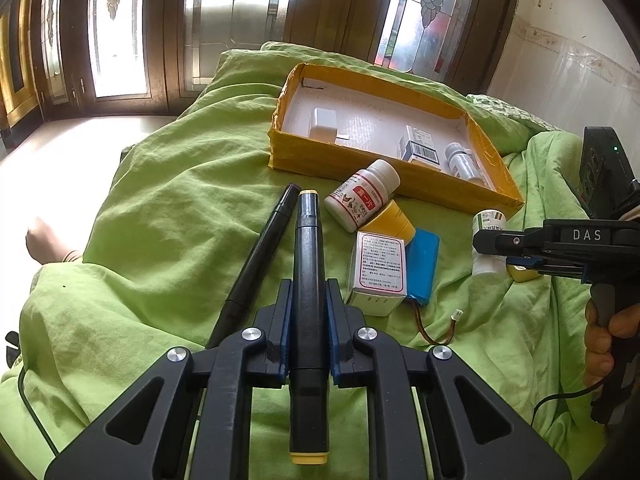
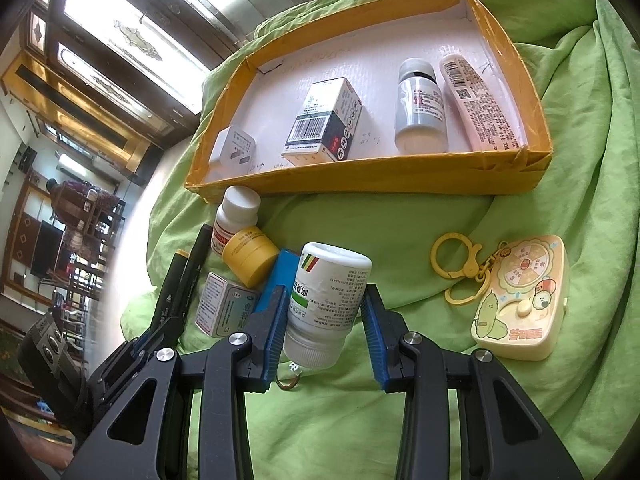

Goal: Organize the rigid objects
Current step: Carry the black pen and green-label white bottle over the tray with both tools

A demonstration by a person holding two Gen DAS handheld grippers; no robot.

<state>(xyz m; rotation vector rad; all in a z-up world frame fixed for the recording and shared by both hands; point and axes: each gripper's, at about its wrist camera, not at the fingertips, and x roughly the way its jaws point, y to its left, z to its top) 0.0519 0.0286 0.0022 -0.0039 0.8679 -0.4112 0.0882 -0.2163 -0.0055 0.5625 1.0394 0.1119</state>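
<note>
My left gripper (image 1: 308, 292) is shut on a black marker with yellow ends (image 1: 307, 240), which points away along the fingers. A second black marker (image 1: 260, 256) lies just left of it on the green sheet. My right gripper (image 2: 326, 292) is shut on a white bottle with a green label (image 2: 328, 280), cap towards the camera. From the left wrist view, the right gripper (image 1: 478, 240) holds that bottle (image 1: 489, 218) near the yellow tray's right corner. The yellow cardboard tray (image 2: 360, 180) holds a white adapter (image 2: 234, 148), a barcoded box (image 2: 324, 124), a grey bottle (image 2: 420, 108) and a pink tube (image 2: 476, 100).
Loose on the green sheet (image 1: 160, 200) in front of the tray lie a red-labelled white bottle (image 1: 360, 200), a yellow jar (image 1: 394, 220), a white medicine box (image 1: 378, 268) and a blue battery pack (image 1: 422, 256). A yellow keychain toy (image 2: 520, 300) lies to the right. A hand (image 1: 600, 340) grips the right handle.
</note>
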